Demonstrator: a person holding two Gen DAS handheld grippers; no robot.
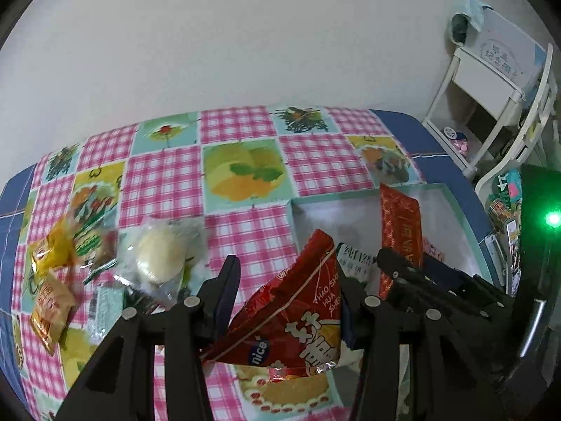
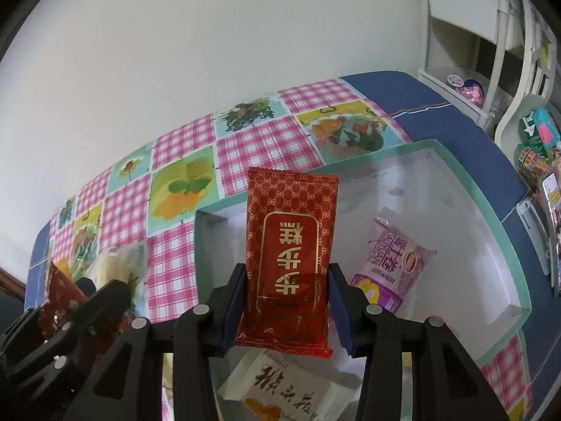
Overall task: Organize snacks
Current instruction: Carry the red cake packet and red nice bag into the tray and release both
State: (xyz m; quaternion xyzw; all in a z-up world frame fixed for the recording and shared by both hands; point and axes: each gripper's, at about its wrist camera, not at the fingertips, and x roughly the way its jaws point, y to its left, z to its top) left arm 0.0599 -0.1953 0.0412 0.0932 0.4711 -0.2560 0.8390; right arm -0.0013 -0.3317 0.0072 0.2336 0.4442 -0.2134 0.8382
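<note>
My left gripper (image 1: 287, 298) is shut on a red snack bag (image 1: 298, 315) with white lettering, held above the tablecloth just left of the box. My right gripper (image 2: 285, 294) is shut on a red packet with a gold pattern (image 2: 291, 245), held upright over a white box with a teal rim (image 2: 315, 172). In the box lie a purple packet (image 2: 396, 263) and a white packet with brush lettering (image 2: 280, 386). The left wrist view shows the right gripper (image 1: 403, 270) with its red packet (image 1: 399, 231) over the box (image 1: 368, 196). The right wrist view shows the left gripper (image 2: 105, 301) at lower left.
Loose snacks lie on the checked tablecloth at the left: a pale round bun in clear wrap (image 1: 161, 252), a yellow packet (image 1: 52, 249) and an orange packet (image 1: 49, 308). A white shelf unit (image 1: 491, 80) stands past the table's right end. A white wall backs the table.
</note>
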